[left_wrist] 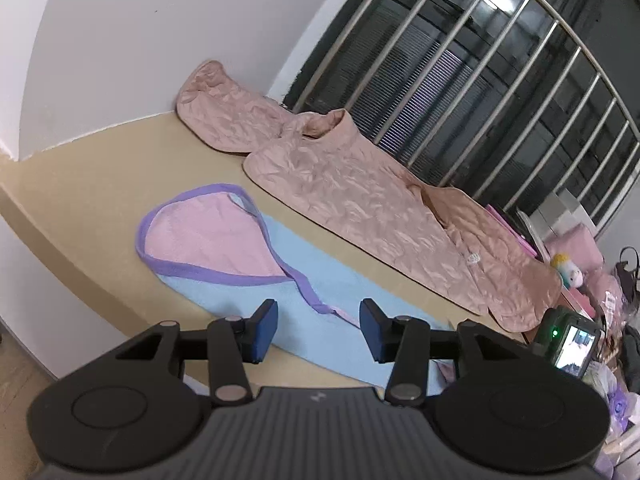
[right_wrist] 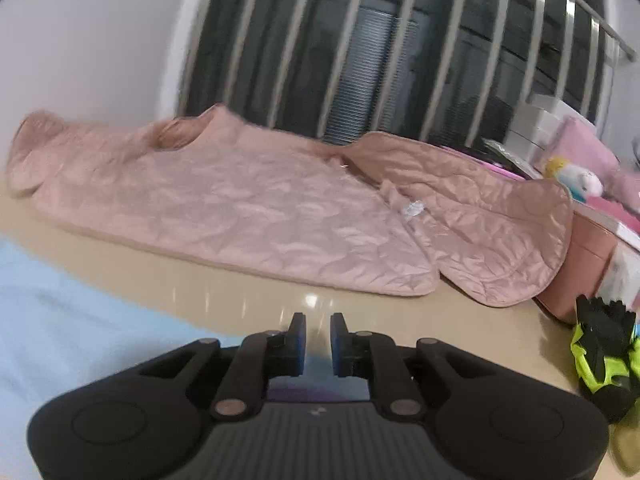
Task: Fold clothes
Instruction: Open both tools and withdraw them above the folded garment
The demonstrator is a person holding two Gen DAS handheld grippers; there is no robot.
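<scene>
Hovering wide on one side, nearly pinched on the other

Starting at the left gripper, its fingers stand far apart and hold nothing; they hang over the near part of the blue garment, with the purple trim strip lying between them in the left wrist view. Whether the pads touch the cloth cannot be told. The right gripper has its fingers drawn close with a narrow gap showing; something pale blue and purple sits low between them, but whether it is gripped cannot be told.

The blue garment lies flat on the desk, its pink hood toward the wall. Beyond it the pink quilted jacket is spread open near the barred window.

Risks, as a judgement: closing the left side on the trim alone would likely drag one layer and skew the fold. The glossy desk may let the cloth slide. A wide sweep could snag the jacket hem nearby.
</scene>
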